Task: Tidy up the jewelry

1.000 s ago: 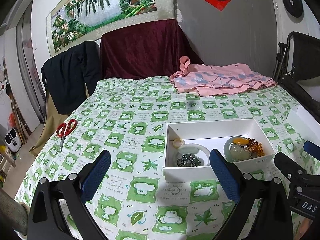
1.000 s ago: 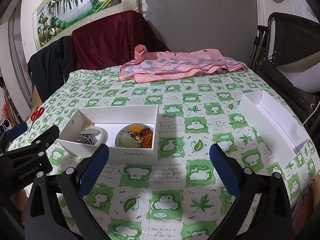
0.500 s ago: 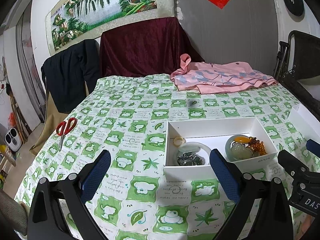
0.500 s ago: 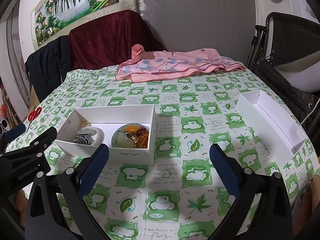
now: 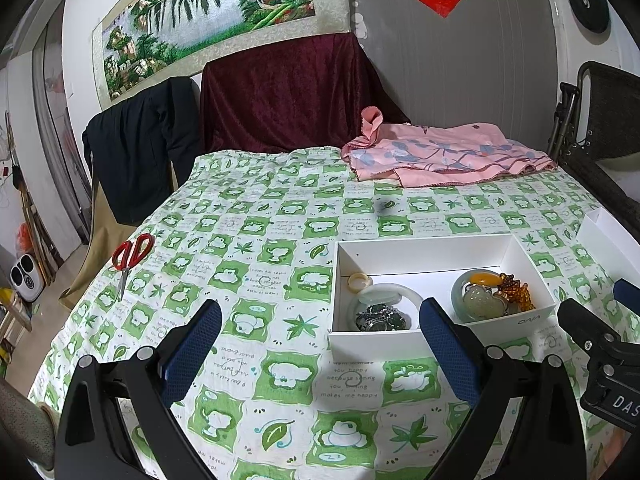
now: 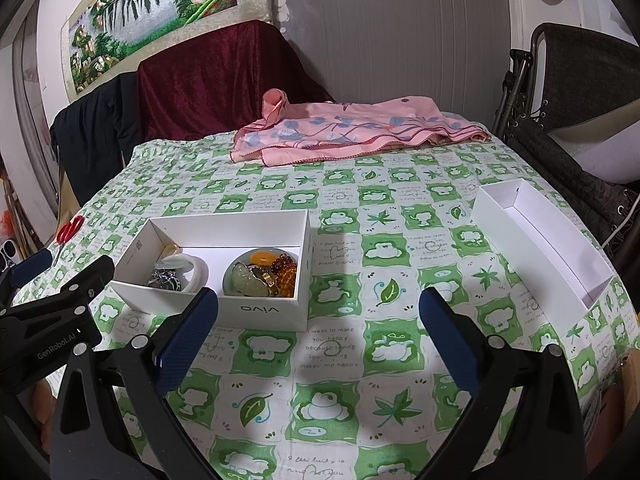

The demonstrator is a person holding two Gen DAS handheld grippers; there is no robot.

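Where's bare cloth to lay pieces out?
Free: between the jewelry box and the empty white box, and between the scissors and the jewelry box. Crowded: inside the jewelry box; the pink cloth covers the far edge.

You've got a waterfall picture (image 5: 208, 12) on the white wall, maroon cloth (image 5: 288, 92) over a chair, folding chair (image 6: 576, 80) at right.

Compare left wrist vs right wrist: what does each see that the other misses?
Left wrist only: the red scissors in full, plus floor clutter off the table's left edge. Right wrist only: the whole empty white box, which the left view cuts off at its frame edge. Both: the jewelry box holding bangles and amber beads, the pink cloth, and open jaws on the left gripper and right gripper.
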